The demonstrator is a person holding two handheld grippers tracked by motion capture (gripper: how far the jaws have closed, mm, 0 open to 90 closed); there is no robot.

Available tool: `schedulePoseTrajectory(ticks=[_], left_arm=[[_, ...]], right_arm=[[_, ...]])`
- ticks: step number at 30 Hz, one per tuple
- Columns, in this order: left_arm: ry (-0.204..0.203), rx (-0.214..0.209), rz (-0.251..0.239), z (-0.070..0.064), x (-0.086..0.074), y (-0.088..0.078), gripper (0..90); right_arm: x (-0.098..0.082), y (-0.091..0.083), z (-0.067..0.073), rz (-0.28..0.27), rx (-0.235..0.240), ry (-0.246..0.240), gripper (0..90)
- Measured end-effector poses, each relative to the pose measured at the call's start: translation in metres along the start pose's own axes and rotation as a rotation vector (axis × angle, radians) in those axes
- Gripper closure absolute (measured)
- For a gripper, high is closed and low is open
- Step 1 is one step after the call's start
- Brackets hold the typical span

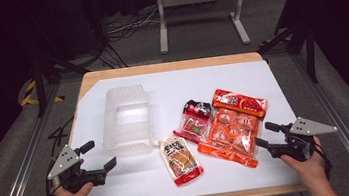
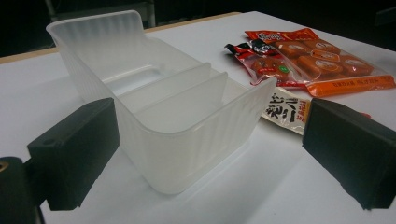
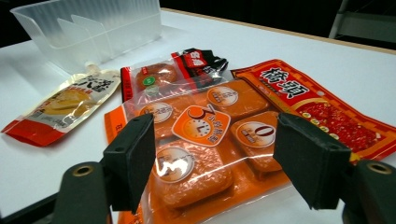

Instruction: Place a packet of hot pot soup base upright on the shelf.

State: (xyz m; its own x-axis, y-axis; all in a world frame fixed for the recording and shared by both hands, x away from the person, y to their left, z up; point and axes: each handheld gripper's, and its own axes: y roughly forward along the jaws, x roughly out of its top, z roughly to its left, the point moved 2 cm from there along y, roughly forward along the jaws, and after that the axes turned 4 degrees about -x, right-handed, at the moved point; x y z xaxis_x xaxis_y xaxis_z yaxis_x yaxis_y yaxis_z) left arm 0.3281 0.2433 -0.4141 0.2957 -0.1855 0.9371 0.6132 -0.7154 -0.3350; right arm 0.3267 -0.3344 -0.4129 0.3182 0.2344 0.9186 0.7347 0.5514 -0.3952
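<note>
- High view: A white table (image 1: pixel 255 75) has a clear plastic box (image 1: pixel 127 119) on its left part. To the right of the box lie four snack packs close together: a spout pouch (image 1: pixel 180 158), a small pack with a black top (image 1: pixel 194 120), a big orange pack (image 1: pixel 231 134) and a flat red pack (image 1: pixel 240 103). The left gripper (image 1: pixel 100 156) sits just left of the box, jaws wide apart and holding nothing. The right gripper (image 1: pixel 266 135) sits just right of the big orange pack, jaws apart and holding nothing too.
- Left gripper view: The clear plastic box (image 2: pixel 187 116) is right in front, between the two black jaws. The jaws are apart and do not touch it. The box has thin walls inside. The packs lie behind it, on the right.
- Right gripper view: The big orange pack (image 3: pixel 205 154) lies just ahead of the spread jaws, which hold nothing. The flat red pack (image 3: pixel 322 107) is at the right, the spout pouch (image 3: pixel 65 105) at the left, and the box (image 3: pixel 93 28) is far back.
</note>
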Motion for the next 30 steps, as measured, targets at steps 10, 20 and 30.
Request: schedulePoseTrajectory(ticks=[10,20,30], left_arm=[[0.014,0.022,0.01,0.0,0.003,0.004,4.7],[0.002,0.029,0.014,0.002,0.001,0.005,4.7],[0.016,0.032,0.024,0.001,-0.001,0.006,4.4]], right_arm=[[0.023,0.012,-0.02,0.004,-0.037,0.054,21.2],[0.04,0.033,-0.042,0.074,-0.039,0.061,19.7],[0.045,0.052,-0.065,0.144,-0.075,0.119,22.5]])
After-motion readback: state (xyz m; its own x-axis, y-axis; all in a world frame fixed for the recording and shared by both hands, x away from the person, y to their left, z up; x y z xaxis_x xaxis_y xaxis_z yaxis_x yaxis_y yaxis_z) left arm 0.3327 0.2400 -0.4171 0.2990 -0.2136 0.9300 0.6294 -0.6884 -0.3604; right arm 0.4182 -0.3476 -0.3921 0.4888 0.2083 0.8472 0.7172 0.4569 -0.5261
